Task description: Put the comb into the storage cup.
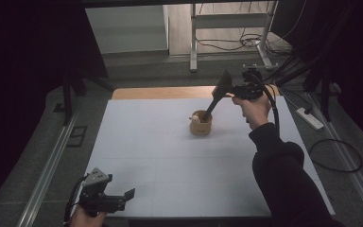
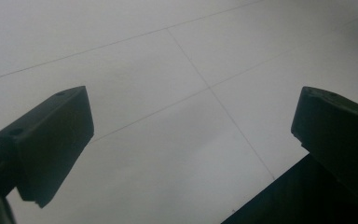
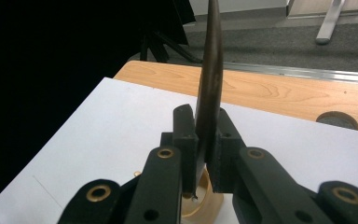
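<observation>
Your right gripper (image 1: pixel 223 92) had its jaws clamped flat on the handle of a dark spatula (image 1: pixel 216 98), whose lower end dipped into the small wooden bowl (image 1: pixel 201 124). On the white table (image 1: pixel 160 156), the bowl sat toward one o'clock from centre, well apart from your left gripper (image 1: pixel 122 197) at seven o'clock.

The main risk, as I judged it, was the bowl itself. It looked light, and the spatula entered at a slant from its two o'clock side, so any sideways pull on the handle could have levered against the rim and tipped or dragged the bowl. A small pale piece (image 1: pixel 195 119) rested against the rim at nine o'clock and could have been flicked out onto the table. The pads also held a thin, flat handle edge-on in the right gripper view; a twist of your wrist could have let the spatula (image 3: pixel 210 88) rotate or slip between them.

The spatula was long, dark brown and slim, with a broader flat end standing up past the gripper. The bowl (image 3: pixel 204 203) was round, low and light tan.

Your left gripper (image 2: pixel 186 154) was spread wide with nothing between its jaws, over bare table at the near edge, too far away to steady the bowl.
</observation>
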{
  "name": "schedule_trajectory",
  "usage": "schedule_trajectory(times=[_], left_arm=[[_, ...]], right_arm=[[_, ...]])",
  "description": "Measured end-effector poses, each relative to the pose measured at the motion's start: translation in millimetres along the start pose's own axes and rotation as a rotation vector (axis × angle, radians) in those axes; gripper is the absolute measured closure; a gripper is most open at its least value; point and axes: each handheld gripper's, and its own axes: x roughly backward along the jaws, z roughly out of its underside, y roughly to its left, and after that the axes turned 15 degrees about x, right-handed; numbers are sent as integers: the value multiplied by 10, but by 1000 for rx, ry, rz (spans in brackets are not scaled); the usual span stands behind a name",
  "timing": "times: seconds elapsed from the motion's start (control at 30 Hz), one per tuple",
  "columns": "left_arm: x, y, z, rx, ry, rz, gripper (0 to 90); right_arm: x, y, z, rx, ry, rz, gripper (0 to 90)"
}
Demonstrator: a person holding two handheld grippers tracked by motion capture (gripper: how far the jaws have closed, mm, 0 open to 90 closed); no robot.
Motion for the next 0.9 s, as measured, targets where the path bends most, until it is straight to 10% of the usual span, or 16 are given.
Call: schedule_trajectory(times=[0.9], left_arm=[[-18, 10, -5, 5, 14, 5, 0]], right_arm=[[-204, -18, 198, -31, 5, -10, 837]])
